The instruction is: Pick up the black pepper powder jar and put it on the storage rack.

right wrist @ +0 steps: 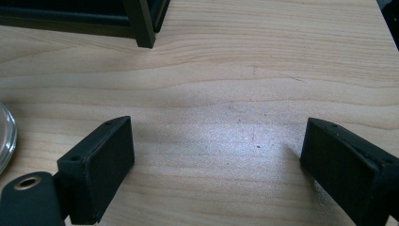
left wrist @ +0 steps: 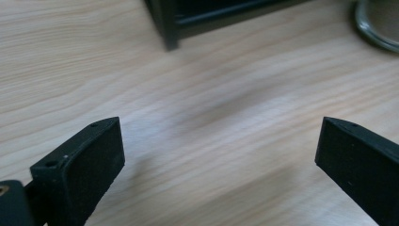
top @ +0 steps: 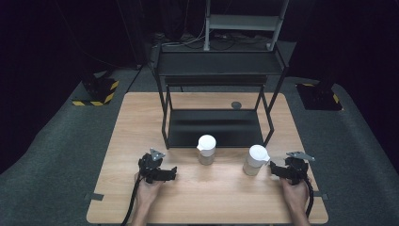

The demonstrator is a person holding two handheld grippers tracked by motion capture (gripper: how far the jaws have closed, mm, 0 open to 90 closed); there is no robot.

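Note:
Two clear jars with white lids stand on the wooden table in front of a black rack. The left jar is near the middle and the right jar is a little nearer to me. My left gripper rests low over the table to the left of the left jar, open, with bare wood between its jaws. That jar's glass base shows at the upper right of the left gripper view. Just right of the right jar, my right gripper is open over bare wood, with the glass edge at its left.
A black two-shelf rack stands at the back middle of the table; one front leg rises ahead of the left gripper, another ahead of the right. A small grey disc lies behind the rack's lower shelf. Dark floor surrounds the table.

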